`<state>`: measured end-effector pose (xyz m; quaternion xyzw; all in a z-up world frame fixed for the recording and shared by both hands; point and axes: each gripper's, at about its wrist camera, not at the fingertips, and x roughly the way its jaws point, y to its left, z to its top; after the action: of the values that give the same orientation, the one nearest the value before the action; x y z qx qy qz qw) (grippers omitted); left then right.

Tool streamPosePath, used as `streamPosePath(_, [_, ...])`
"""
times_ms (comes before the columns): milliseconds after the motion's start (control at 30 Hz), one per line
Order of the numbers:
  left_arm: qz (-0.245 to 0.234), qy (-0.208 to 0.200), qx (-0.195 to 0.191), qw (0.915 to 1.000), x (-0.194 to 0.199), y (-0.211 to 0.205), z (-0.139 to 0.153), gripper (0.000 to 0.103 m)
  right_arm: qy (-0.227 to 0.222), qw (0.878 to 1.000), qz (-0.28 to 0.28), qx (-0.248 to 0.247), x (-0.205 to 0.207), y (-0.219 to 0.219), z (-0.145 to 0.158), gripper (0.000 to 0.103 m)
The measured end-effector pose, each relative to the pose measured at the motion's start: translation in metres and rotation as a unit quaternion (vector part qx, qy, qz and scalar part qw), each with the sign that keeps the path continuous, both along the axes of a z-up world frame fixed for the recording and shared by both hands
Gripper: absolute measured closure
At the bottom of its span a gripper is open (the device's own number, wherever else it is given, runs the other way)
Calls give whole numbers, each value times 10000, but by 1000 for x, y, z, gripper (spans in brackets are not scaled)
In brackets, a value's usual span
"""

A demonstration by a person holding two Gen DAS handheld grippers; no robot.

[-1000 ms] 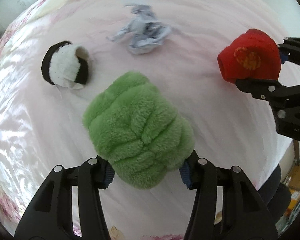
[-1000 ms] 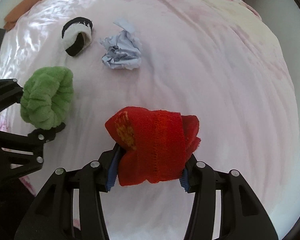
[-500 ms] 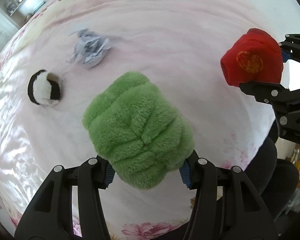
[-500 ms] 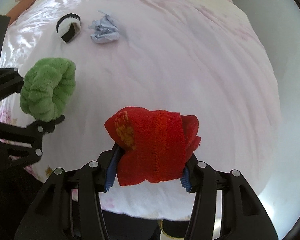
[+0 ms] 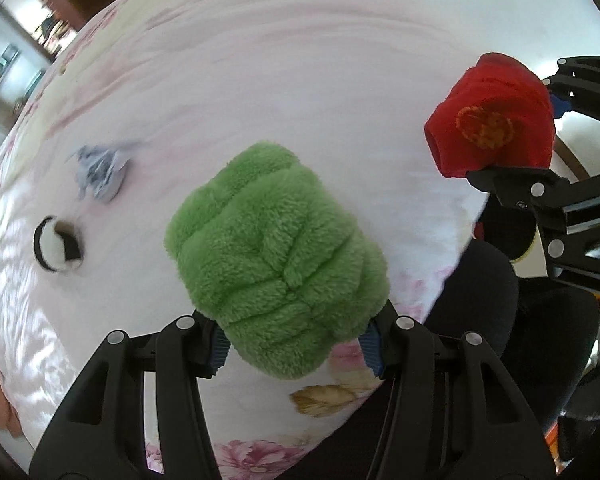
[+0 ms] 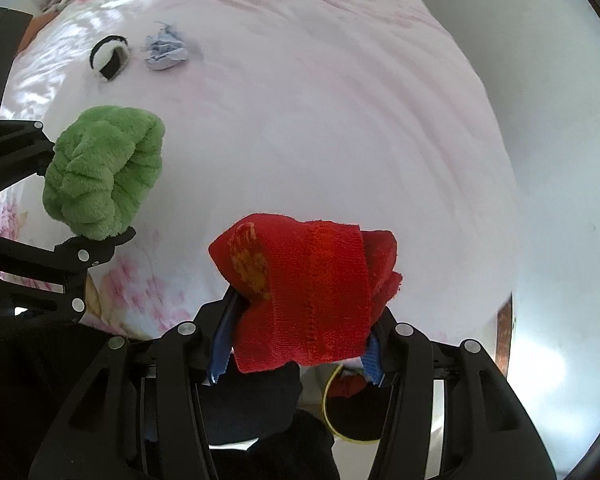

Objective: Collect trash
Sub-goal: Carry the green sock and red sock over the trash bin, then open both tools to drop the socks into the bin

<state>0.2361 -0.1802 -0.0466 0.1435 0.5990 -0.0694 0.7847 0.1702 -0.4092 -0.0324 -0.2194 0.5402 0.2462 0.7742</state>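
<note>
My left gripper (image 5: 296, 346) is shut on a fluffy green sock roll (image 5: 276, 256), held above the bed's near edge; it also shows in the right wrist view (image 6: 100, 180). My right gripper (image 6: 296, 350) is shut on a red sock roll (image 6: 304, 296), also seen in the left wrist view (image 5: 492, 116). A crumpled bluish-white paper ball (image 5: 100, 172) lies far off on the bed, also in the right wrist view (image 6: 164, 50). A black-and-white sock roll (image 5: 58, 244) lies beside it, also in the right wrist view (image 6: 110, 56).
The bed has a pale pink floral cover (image 5: 300, 80); its near edge (image 6: 140, 312) is below both grippers. A container with a yellow rim (image 6: 340, 412) sits on the floor below my right gripper. A white wall (image 6: 560, 160) is at right. Dark clothing (image 5: 500, 320) is near the bed.
Both grippers have pulled back from the bed with their sock rolls. The paper ball and the black-and-white roll look smaller and farther. The bed edge and floor now show.
</note>
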Motion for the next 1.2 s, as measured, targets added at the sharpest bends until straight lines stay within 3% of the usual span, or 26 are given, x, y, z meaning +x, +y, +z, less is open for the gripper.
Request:
streamPosePath(633, [-1514, 8, 123, 9884, -20, -118, 0, 51, 32, 9870, -1600, 144, -47, -137, -8, 54])
streamPosePath(967, [-2308, 90, 228, 9727, -29, -179, -12, 51, 2, 9723, -2326, 223, -70, -196, -13, 53])
streamPosePath(1200, [-2879, 161, 167, 9574, -25, -234, -31, 51, -79, 9585, -2833, 308, -82, -240, -17, 53])
